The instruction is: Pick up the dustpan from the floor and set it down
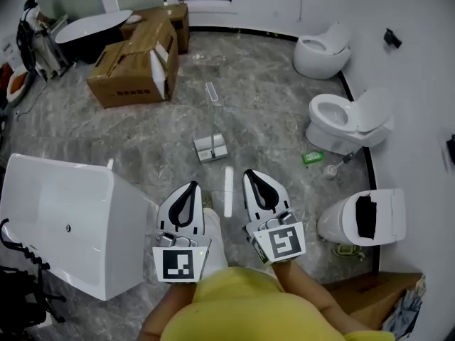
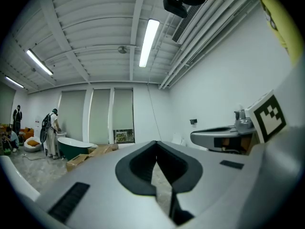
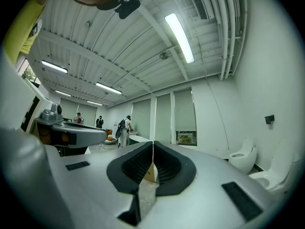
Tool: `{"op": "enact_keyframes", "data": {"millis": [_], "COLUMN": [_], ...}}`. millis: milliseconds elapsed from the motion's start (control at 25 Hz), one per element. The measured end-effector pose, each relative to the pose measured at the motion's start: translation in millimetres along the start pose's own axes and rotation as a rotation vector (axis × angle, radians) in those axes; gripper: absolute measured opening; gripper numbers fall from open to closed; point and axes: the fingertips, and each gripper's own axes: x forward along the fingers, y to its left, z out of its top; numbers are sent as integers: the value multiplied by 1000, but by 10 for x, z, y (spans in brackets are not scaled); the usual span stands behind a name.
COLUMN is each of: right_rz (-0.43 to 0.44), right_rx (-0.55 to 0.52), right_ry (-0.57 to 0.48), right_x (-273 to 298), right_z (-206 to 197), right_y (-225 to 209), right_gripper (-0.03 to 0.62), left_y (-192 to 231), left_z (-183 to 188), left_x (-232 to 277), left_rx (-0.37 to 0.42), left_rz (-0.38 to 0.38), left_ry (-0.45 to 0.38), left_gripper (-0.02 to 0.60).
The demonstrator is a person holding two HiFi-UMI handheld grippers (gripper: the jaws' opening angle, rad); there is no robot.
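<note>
The dustpan (image 1: pixel 211 148) sits on the grey marbled floor (image 1: pixel 142 137), ahead of both our grippers and apart from them. There is one dustpan. Its long axis follows its thin handle (image 1: pixel 212 94), which runs from the pan straight away from us, so the pan end is the end nearer us. Whether that handle stands up or lies flat we cannot tell from above. One narrow white strip (image 1: pixel 228 190) lies on the floor between the dustpan and our grippers, lined up almost the same way.

We hold the left gripper (image 1: pixel 193 186) and the right gripper (image 1: pixel 249 174) side by side, level, both pointing toward the dustpan. The left jaws are closed tip to tip with nothing between them. The right jaws are pressed together too, and empty.

To our right we count three toilets along the white wall: the far one (image 1: pixel 321 50), the middle one (image 1: pixel 348 119) with its lid up, and the near one (image 1: pixel 362 217). A small green thing (image 1: pixel 311 158) lies by the middle one. One white bathtub (image 1: pixel 57 212) stands at our left, and two cardboard boxes (image 1: pixel 131 68) sit further off.
</note>
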Motion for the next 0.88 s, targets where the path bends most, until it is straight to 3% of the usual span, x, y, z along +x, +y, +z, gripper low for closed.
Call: {"op": "enact_keyframes", "data": {"millis": [200, 560, 760, 880], "right_rz": [-7, 2, -14, -16], "right_rx": [-12, -8, 9, 18], "right_ry": [3, 81, 77, 132], "right_x": [923, 2619, 3231, 3441], "right_z": [-215, -433, -495, -625], "right_y": [-294, -792, -967, -1044], "right_gripper": [29, 49, 67, 78], "left_y": [485, 1545, 1895, 2004], "left_z": [-262, -355, -487, -552], "left_x": [820, 2336, 2922, 3159], "left_rx": [6, -17, -64, -72], "left_rz": [-32, -53, -81, -101], "left_ry": [17, 62, 90, 105], "left_gripper": [3, 3, 3, 3]}}
